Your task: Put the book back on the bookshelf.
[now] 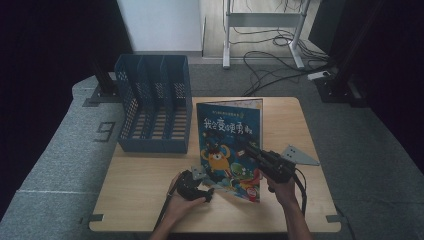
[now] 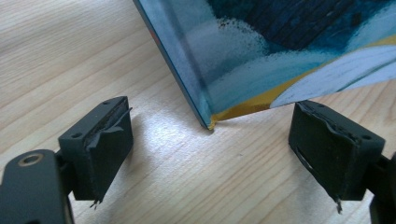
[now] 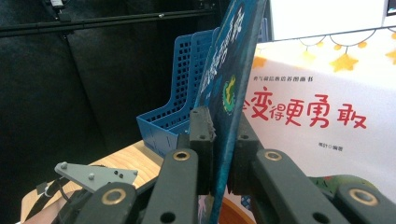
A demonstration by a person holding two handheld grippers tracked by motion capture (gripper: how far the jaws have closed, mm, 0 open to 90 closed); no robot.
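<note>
Two forearms come in over the near edge of the counter [image 1: 150, 200]. The left hand [image 1: 179, 202] lies low near that edge, wrapped around the left gripper [image 2: 210, 154], which sits close above the counter surface and points toward the far edge; its two black jaws stand wide apart, pressing on nothing. The right hand [image 1: 284, 191] is raised higher, nearer the right edge, holding the right gripper [image 3: 223, 140] angled up and toward the far left corner. Its jaws are closed tight on the cover of a book [image 3: 233, 70], one pad on each face
</note>
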